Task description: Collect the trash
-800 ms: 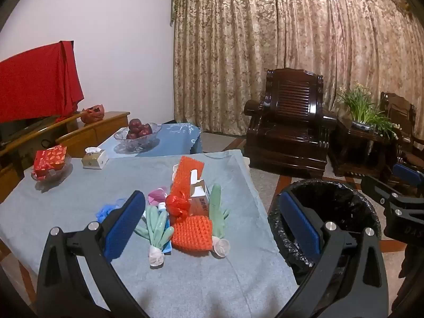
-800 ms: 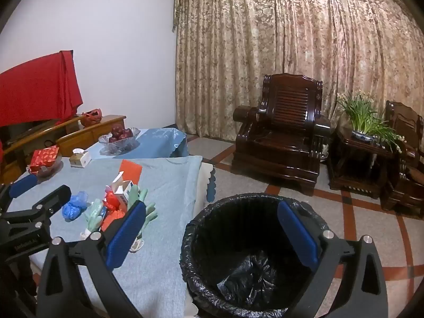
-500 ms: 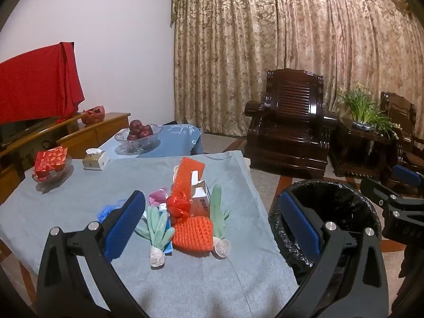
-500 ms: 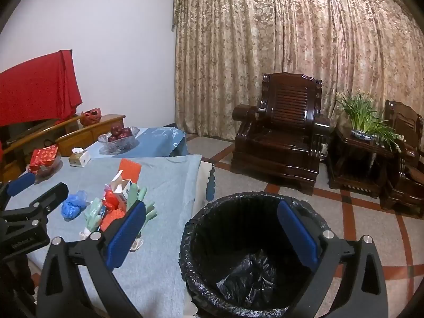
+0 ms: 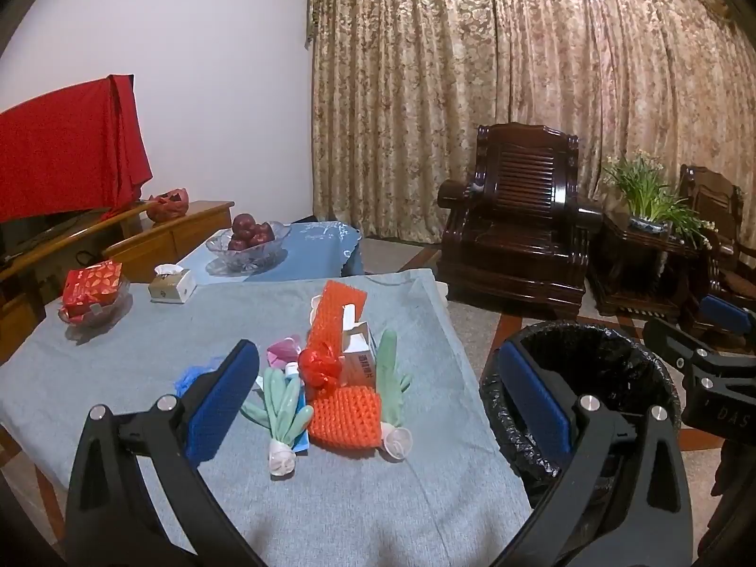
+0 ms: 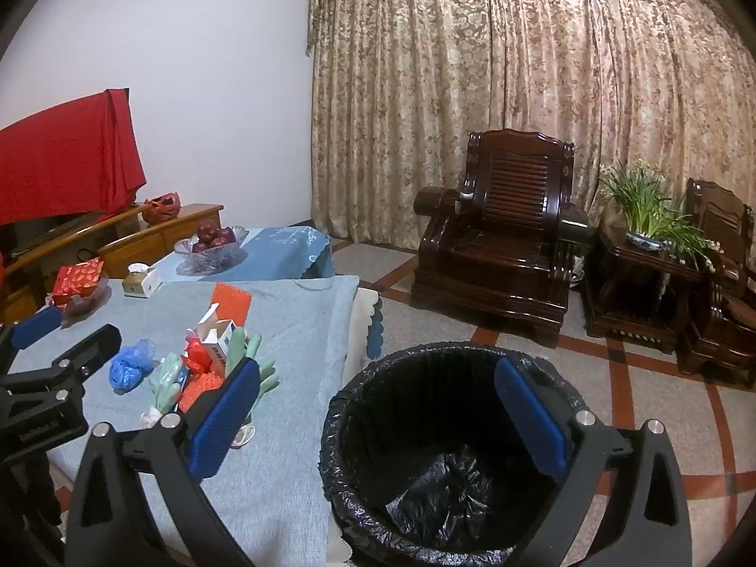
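On the grey table [image 5: 141, 378], left view, the trash pile [image 5: 340, 378] sits ahead of my wide-open, empty left gripper [image 5: 378, 392]: foam nets, a small carton, wrappers. Looks light, soft and crushable, so I'd pinch the orange net [image 5: 347, 418] edge. Right view: my right gripper [image 6: 378, 401] gapes empty over the bin [image 6: 340, 425], just a black liner inside.

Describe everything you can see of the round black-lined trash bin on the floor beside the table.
The round trash bin stands upright on the tiled floor, close against the corner of the grey-clothed table. A crinkled glossy black plastic liner is folded over its rim and slumps in wrinkles at the bottom. No trash shows inside. Nothing grips it; the right gripper is open, framing its mouth in the right wrist view.
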A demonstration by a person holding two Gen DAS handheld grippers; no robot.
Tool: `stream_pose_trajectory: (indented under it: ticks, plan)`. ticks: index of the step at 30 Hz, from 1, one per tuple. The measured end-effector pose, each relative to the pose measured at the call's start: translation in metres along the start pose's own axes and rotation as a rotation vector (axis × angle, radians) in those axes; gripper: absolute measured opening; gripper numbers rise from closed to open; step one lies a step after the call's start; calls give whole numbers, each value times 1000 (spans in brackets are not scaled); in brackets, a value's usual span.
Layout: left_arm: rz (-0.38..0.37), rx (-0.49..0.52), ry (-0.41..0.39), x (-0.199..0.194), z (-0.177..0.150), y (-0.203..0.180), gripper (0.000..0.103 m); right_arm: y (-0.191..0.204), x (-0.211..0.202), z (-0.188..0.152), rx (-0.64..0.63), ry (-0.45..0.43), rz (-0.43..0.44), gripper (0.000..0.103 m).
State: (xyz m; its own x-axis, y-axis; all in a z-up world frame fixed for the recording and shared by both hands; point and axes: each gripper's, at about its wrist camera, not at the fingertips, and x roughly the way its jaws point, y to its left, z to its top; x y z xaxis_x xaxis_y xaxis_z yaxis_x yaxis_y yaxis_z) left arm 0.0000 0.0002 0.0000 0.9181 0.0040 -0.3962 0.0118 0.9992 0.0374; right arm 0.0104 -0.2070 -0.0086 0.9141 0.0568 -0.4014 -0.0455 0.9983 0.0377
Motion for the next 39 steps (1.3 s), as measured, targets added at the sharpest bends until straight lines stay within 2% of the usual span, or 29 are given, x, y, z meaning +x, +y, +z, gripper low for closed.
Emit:
stream_pose_trajectory:
  ticks: [39]
  plan:
    - [1,2,0,3,-1,6,98,1,2,-1,-1,3,-1,97]
